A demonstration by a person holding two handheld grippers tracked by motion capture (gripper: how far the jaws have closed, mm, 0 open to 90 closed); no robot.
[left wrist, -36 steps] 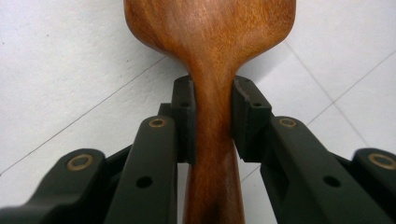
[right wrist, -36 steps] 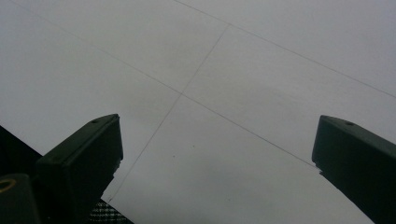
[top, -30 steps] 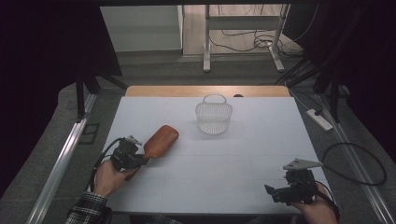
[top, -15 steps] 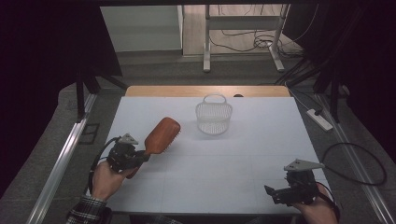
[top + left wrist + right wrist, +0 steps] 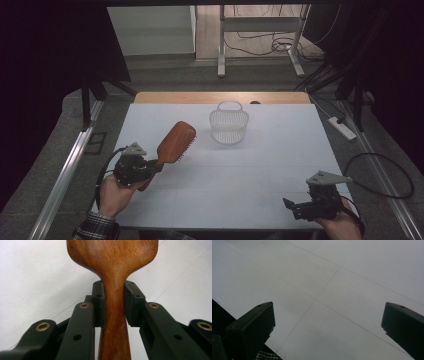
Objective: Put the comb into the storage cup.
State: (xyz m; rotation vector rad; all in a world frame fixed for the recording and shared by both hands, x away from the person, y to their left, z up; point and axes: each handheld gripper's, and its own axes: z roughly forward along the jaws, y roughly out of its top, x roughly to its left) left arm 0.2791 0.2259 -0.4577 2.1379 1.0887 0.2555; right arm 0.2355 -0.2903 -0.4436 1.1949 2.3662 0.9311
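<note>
Left gripper (image 5: 150, 167): jaws clamp the hairbrush (image 5: 176, 142) handle.
Change: brush now lifted off the desk (image 5: 260, 170), head ahead of the jaws.
Right gripper (image 5: 292, 207): jaws apart, empty.
Basket (image 5: 229, 125): beyond the brush, likely target.

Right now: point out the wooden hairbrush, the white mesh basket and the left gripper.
wooden hairbrush (image 5: 176, 141), high view, back of the head
white mesh basket (image 5: 229, 127), high view, front wall
left gripper (image 5: 113, 302), left gripper view, between the fingertips, on the clamped handle
</note>
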